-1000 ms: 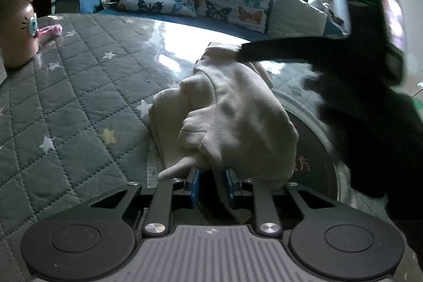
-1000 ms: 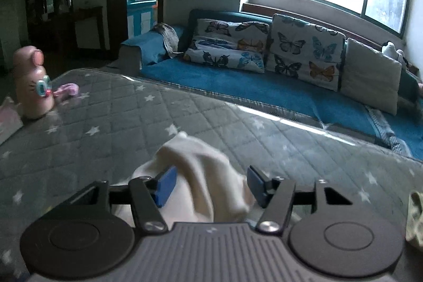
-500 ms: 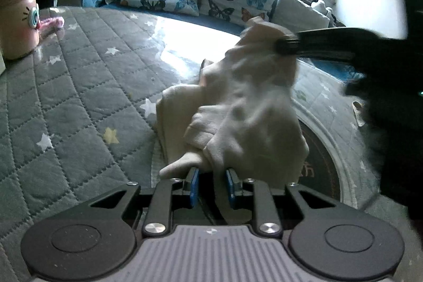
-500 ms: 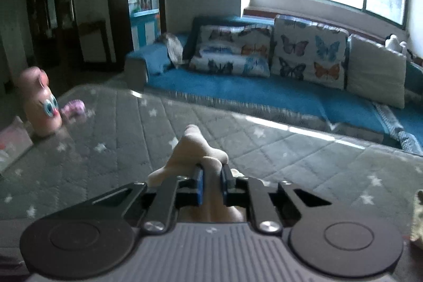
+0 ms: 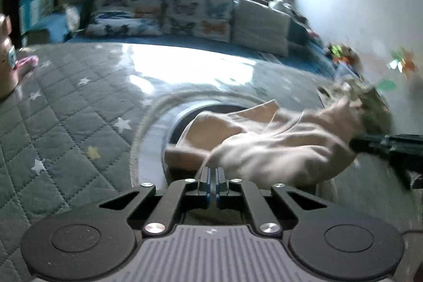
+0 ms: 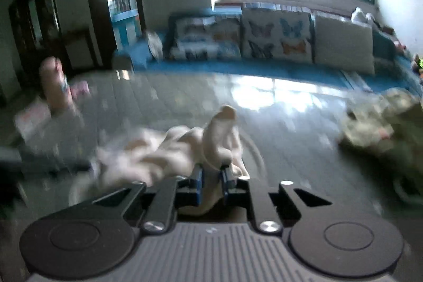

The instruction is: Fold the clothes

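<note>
A cream garment (image 5: 277, 149) lies stretched across the grey quilted cover (image 5: 66, 123) between my two grippers. My left gripper (image 5: 212, 176) is at its near left edge, jaws shut on a thin bit of the cloth. In the left wrist view my right gripper (image 5: 355, 143) comes in from the right as a black bar, gripping the garment's far end. The right wrist view is blurred: my right gripper (image 6: 211, 180) has a bunch of the cream garment (image 6: 219, 139) sticking up between its blue pads (image 6: 198, 181), and its jaws are opening slightly.
A patterned greenish garment (image 6: 383, 123) lies at the right. A dark round patch with a pale ring (image 5: 158, 128) sits under the cream cloth. A pink toy bottle (image 6: 53, 83) stands at the far left. A blue sofa with butterfly cushions (image 5: 201, 9) runs behind.
My right gripper closed on the garment's upper part and swept it to the right, pulling the heap out flat. My left gripper's jaws narrowed on the near edge.
</note>
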`<act>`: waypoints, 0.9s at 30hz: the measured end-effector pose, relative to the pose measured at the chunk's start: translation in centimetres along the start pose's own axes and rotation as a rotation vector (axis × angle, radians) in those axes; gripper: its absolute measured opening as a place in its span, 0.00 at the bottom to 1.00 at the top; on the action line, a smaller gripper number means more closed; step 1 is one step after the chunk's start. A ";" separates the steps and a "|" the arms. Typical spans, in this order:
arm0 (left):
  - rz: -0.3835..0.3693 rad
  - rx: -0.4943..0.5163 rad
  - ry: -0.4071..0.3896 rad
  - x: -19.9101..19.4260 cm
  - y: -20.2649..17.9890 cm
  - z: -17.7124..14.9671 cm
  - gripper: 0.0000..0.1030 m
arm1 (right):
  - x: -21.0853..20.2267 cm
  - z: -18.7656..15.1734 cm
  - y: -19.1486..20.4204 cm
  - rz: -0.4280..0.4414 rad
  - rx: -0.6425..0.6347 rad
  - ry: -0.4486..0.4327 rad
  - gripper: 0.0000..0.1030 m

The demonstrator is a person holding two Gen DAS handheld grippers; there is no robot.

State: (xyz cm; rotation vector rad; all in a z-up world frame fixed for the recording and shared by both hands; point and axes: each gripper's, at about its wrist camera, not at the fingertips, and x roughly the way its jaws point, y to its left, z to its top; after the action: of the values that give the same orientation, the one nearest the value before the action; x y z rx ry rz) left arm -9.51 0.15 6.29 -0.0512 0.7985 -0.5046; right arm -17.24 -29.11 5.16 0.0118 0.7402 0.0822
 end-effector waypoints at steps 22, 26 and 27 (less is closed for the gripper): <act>0.013 0.045 0.119 4.8 0.7 0.8 0.47 | 9.3 3.6 -0.3 0.116 -0.110 0.115 0.55; -0.035 0.034 0.127 5.1 0.9 0.8 0.11 | 10.5 3.6 -1.0 0.135 -0.094 0.146 0.60; -0.031 0.040 0.120 4.9 0.8 0.8 0.07 | 10.5 3.6 -1.1 0.136 -0.096 0.146 0.62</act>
State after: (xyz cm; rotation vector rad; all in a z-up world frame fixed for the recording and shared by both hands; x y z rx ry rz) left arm -5.72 -1.49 3.39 0.0038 0.9059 -0.5563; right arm -7.01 -29.28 0.75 -0.0364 0.8802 0.2501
